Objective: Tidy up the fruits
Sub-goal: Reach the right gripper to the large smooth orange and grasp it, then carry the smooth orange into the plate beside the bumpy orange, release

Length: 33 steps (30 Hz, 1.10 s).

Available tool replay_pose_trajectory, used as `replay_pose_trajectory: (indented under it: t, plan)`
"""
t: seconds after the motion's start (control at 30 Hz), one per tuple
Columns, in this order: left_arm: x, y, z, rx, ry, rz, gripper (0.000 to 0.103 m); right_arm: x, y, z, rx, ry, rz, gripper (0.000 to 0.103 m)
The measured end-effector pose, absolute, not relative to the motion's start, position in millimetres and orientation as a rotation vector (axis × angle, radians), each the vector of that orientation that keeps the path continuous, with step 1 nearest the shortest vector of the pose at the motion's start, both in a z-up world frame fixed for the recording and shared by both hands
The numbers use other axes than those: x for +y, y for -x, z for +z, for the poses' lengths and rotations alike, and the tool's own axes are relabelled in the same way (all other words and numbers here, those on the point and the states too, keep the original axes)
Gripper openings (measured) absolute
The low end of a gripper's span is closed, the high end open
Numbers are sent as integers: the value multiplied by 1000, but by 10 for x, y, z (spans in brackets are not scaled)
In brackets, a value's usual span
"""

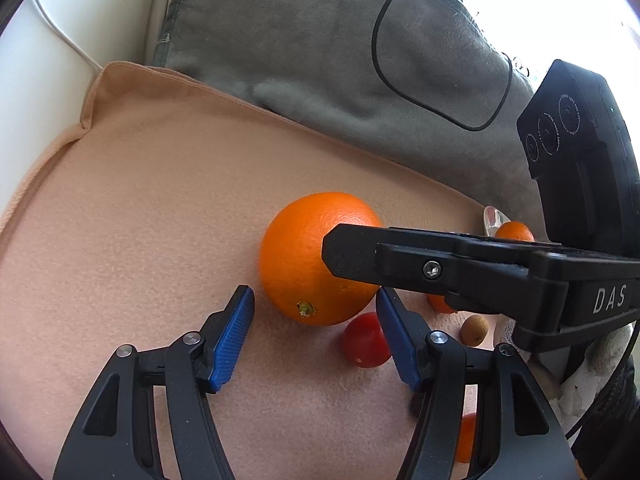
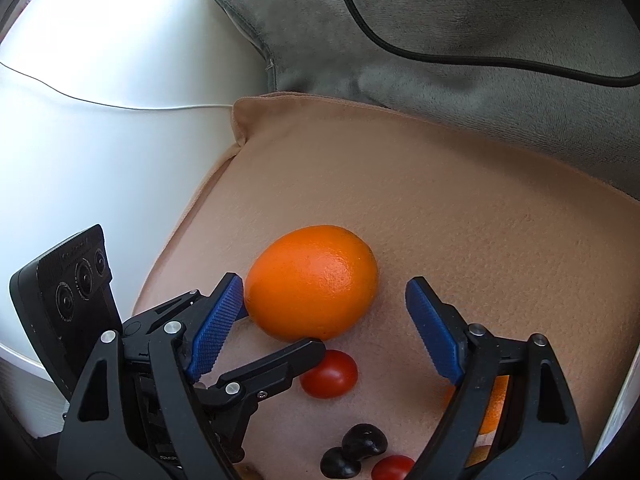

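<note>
The right gripper's finger (image 1: 360, 256) covers part of the big orange (image 1: 304, 264) in the left wrist view, so can't tell if it's touching. A small orange fruit (image 2: 494, 404) hides mostly behind a finger in the right wrist view. Another one (image 1: 466, 438) is half blocked too. The red tomato (image 2: 390, 468) gets chopped by the bottom edge.

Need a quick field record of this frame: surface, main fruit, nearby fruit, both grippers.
surface: peach cloth over a cushion, grey pillow behind
main fruit: large orange resting on the cloth
nearby fruit: red tomato just in front of the orange; two dark fruits nearer the camera
left hand-held gripper: open, orange just ahead of its tips
right hand-held gripper: open, astride the orange, no clear grip
</note>
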<state>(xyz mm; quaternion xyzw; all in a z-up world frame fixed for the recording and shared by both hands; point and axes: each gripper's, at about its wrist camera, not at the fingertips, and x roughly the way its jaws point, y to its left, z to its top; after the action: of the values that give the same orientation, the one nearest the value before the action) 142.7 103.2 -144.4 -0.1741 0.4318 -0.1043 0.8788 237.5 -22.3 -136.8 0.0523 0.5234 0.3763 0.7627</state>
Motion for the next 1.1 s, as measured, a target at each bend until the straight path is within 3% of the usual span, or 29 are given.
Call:
replay_pose_trajectory:
  t: [0.23,1.1]
  plan:
    - [1027,-1461,-1463,904,369,-229,60,-194,-2375,-1423,1167,-157,864,74]
    - [746,-1260,-1157,860,317,-245,58,-448,-2088,-1110,1047,-116,833,73]
